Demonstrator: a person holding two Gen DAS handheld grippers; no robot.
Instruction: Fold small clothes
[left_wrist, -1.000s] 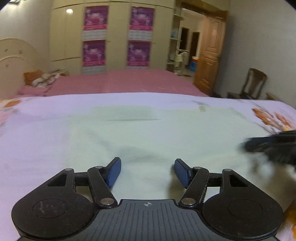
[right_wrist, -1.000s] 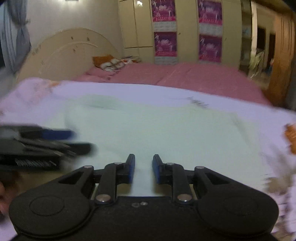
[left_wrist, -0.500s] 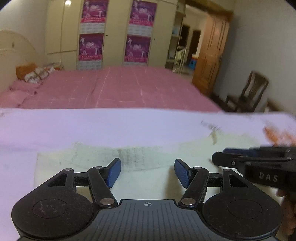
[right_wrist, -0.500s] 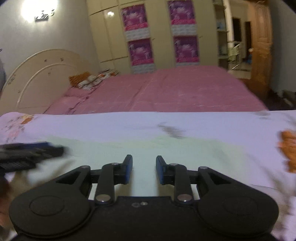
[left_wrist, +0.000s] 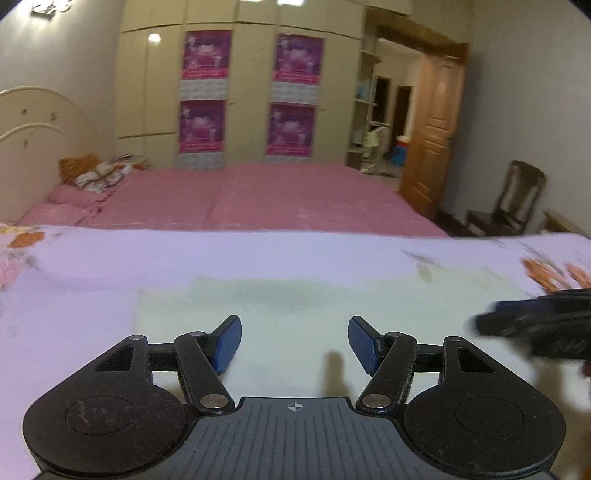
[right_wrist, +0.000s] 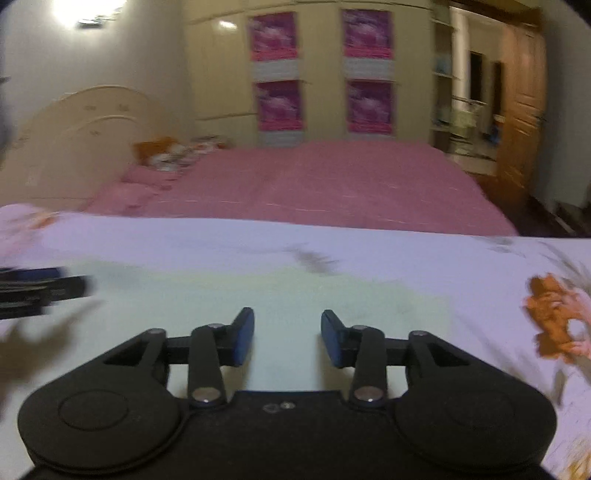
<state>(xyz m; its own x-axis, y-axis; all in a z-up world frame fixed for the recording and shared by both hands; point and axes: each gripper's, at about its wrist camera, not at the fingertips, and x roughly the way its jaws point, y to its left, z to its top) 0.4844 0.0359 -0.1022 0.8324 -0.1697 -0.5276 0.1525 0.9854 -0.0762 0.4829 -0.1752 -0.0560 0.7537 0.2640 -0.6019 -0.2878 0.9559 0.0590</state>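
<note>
Both grippers are hovering empty over the pale green garment (left_wrist: 295, 306), which is lying flat on the lavender floral sheet (left_wrist: 110, 258) just ahead of and beneath their fingertips. Left gripper (left_wrist: 294, 341) is standing with its blue pads well apart and nothing between them; only cloth is showing below the gap. Right gripper (right_wrist: 287, 336) is opening at this moment, its jaws spreading with nothing caught between them either. From the left wrist view, the right tool is appearing as a blurred black shape off to the right; from the right wrist view, the left tool is blurring past at the left edge.

Judging by this, a fold is just being let go: the garment is reading as a neat rectangle with a straight far edge, and neither tool is gripping it. The next move is likely calling for both grippers to find a fresh pair of corners or an edge, probably the near hem beneath the fingertips, and pinch only the layers meant to travel, since thin knit cloth can drag its lower layer along.

Compared with a second ago, the right gripper's pads are standing noticeably wider; they were nearly together then. Left gripper's spread is looking unchanged. Half a second ago the left view was showing a ribbed fold edge close under its pads, whereas more flat cloth is now spreading ahead of them. The pink bed (right_wrist: 314, 184) behind is filling less of that view than it did then.
</note>
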